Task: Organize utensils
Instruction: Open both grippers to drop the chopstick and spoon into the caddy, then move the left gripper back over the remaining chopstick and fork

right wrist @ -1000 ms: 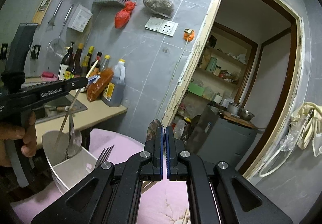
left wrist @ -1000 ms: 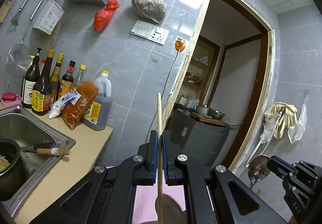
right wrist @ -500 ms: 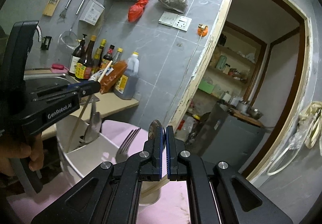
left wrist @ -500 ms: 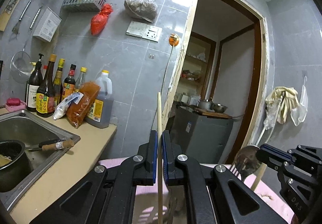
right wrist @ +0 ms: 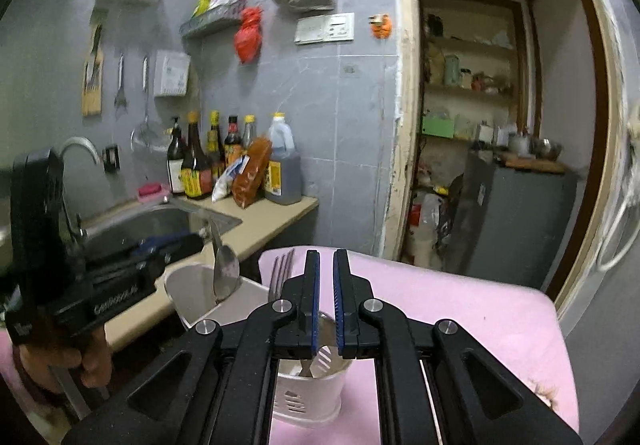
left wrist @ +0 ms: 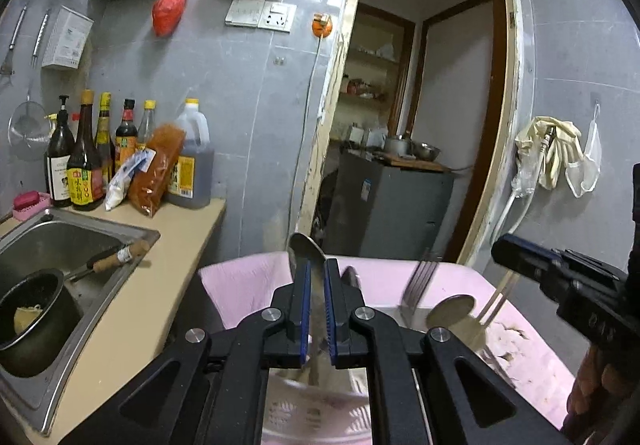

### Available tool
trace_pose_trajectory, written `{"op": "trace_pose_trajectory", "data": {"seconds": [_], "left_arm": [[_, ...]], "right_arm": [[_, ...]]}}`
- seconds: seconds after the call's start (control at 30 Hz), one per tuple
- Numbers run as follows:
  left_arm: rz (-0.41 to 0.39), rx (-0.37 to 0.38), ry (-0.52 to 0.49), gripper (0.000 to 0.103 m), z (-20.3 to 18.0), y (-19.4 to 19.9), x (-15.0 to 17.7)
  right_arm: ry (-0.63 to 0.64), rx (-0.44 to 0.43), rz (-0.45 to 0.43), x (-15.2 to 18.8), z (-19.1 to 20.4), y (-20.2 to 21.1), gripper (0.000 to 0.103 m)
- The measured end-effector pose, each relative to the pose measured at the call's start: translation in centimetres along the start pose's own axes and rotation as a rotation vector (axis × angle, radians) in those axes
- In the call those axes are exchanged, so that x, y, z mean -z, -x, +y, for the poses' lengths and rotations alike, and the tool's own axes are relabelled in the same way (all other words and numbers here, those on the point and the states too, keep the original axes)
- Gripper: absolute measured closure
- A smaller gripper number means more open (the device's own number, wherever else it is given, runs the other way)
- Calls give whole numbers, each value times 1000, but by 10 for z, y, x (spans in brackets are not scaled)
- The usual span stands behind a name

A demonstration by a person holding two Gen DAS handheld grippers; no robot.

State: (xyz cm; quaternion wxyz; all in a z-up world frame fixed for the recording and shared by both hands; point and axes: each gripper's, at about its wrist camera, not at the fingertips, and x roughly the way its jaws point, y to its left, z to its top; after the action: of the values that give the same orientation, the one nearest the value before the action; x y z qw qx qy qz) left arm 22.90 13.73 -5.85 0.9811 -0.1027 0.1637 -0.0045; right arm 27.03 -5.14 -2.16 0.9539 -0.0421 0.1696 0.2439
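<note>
The left gripper (left wrist: 316, 273) is easing its jaws apart above the white holder (right wrist: 304, 397). The chopstick it carried a second ago is gone from between them, and only a spoon (right wrist: 225, 269) standing in the holder shows beyond. The right gripper (right wrist: 326, 265), over the holder too, is also opening and empty, its spoon released. A fork (right wrist: 280, 273) stands inside. Seemingly 2 utensils are delivered, and both grippers are free.

A pink-covered surface (right wrist: 460, 297) fills the lower centre and right of the right wrist view, and a white slotted utensil holder (right wrist: 308, 393) stands directly on it near its left edge. At the left, a beige counter (left wrist: 160, 285) carries a row of sauce bottles (left wrist: 84, 161), an oil jug (left wrist: 192, 169) and an orange packet (left wrist: 158, 169) against the wall.
</note>
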Motion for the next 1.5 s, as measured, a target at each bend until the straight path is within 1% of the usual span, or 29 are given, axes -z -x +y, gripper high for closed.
{"op": "trace_pose_trajectory", "data": {"seconds": [0.07,0.1,0.13,0.2,0.27,0.3,0.33,0.37,0.43,0.47,0.53,0.57,0.6,0.63,0.67,0.7,0.83,1.03,1.33,1.5], "left_arm": [[12,3,10,80,-5,4,-3],[14,5,19,67,-8,6,-5],[9,8,39,58,-12,10,-8],[-2,17,63,57,-20,14,-12],[-3,12,63,56,-32,15,-17],[-9,7,59,52,-40,16,-20],[-14,6,56,45,-45,17,-21],[-23,1,53,41,-53,18,-24],[-41,-9,47,29,-68,21,-28],[-48,-9,43,26,-75,21,-29],[-60,-17,29,16,-90,22,-31],[-65,-21,21,14,-97,22,-31],[-69,-26,14,9,-104,22,-32],[-74,-32,4,6,-112,22,-31],[-80,-38,-7,2,-120,21,-31],[-85,-41,-15,0,-126,21,-30],[-77,-34,-59,0,-155,14,-23],[-43,-12,-105,0,-190,-2,-7],[30,33,-119,0,-219,-31,14],[86,49,-118,0,-230,-50,28]], "right_arm": [[-43,9,-4,-2,-14,5,83],[-62,16,-9,-3,-21,8,70],[-78,23,-16,-4,-27,12,65],[-112,44,-31,-6,-46,22,65],[-123,67,-36,-8,-61,29,64],[-128,82,-43,-8,-69,35,61],[-131,96,-49,-9,-76,40,54],[-131,109,-56,-9,-84,44,51],[-129,129,-67,-9,-94,54,43],[-127,144,-71,-8,-103,59,40],[-128,169,-76,-8,-117,67,26],[-130,184,-79,-6,-126,71,24],[-132,195,-83,-5,-133,76,18],[-133,201,-84,-7,-137,79,11],[-132,216,-83,-4,-145,83,7],[-131,228,-83,-2,-154,86,4],[-121,246,-78,6,-178,95,1],[-106,259,-56,18,-203,99,1],[-103,247,12,43,-241,91,1],[-118,246,57,58,-259,82,1]]}}
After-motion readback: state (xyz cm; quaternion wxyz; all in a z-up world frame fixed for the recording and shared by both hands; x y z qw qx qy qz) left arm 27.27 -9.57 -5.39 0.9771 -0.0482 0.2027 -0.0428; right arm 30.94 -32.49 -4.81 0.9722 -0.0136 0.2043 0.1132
